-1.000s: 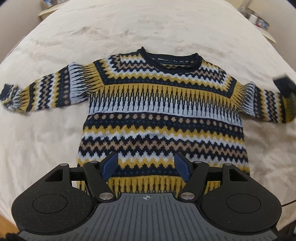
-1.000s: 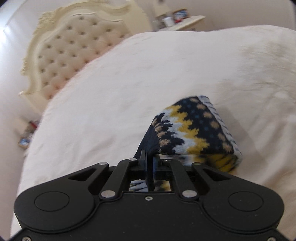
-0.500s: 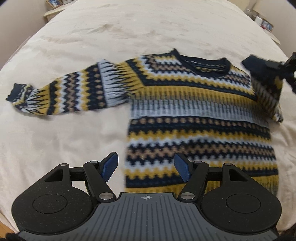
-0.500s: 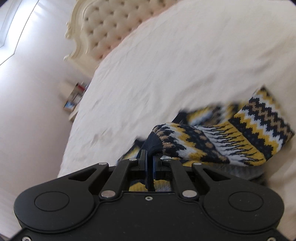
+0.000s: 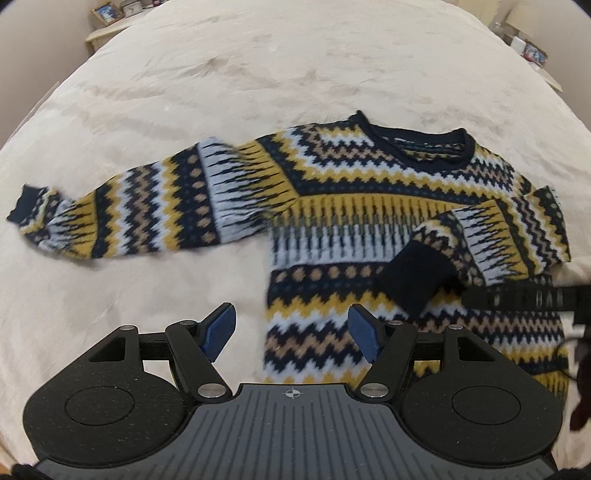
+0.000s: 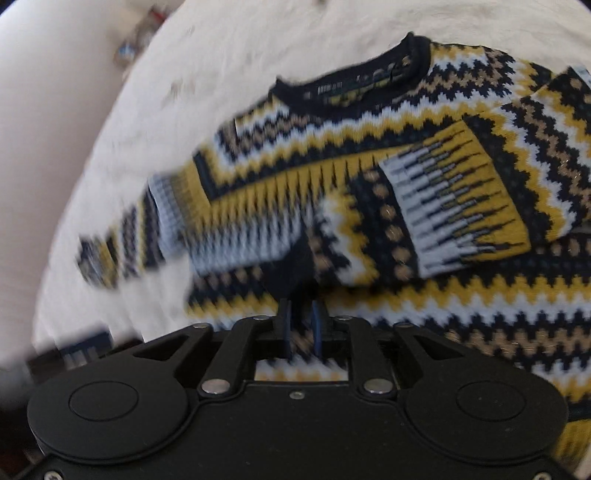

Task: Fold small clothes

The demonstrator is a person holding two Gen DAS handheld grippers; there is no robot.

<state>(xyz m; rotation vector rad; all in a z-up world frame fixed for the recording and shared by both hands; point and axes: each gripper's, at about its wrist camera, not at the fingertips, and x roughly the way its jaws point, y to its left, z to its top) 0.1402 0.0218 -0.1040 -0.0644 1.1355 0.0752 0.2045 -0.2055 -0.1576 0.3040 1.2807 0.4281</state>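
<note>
A small knit sweater (image 5: pixel 369 206) in navy, yellow, white and tan zigzags lies flat, front up, on the cream bed (image 5: pixel 258 74). Its left sleeve (image 5: pixel 122 214) stretches out to the left. Its right sleeve (image 5: pixel 476 240) is folded across the chest, with the navy cuff (image 5: pixel 413 277) over the body. My left gripper (image 5: pixel 291 328) is open and empty, low over the sweater's lower left edge. My right gripper (image 6: pixel 301 325) has its jaws slightly apart just behind the cuff (image 6: pixel 291 269); blur hides whether they still pinch it. The sweater fills the right wrist view (image 6: pixel 369 184).
Bedside tables with picture frames stand at the far left (image 5: pixel 110 18) and far right (image 5: pixel 532 48) of the bed. The bed cover is bare around the sweater. The right gripper's body shows at the right edge of the left wrist view (image 5: pixel 517 299).
My right gripper carried the right sleeve cuff up and over onto the sweater's chest, and its jaws have parted a little. My left gripper shifted left toward the sweater's lower left side, still open.
</note>
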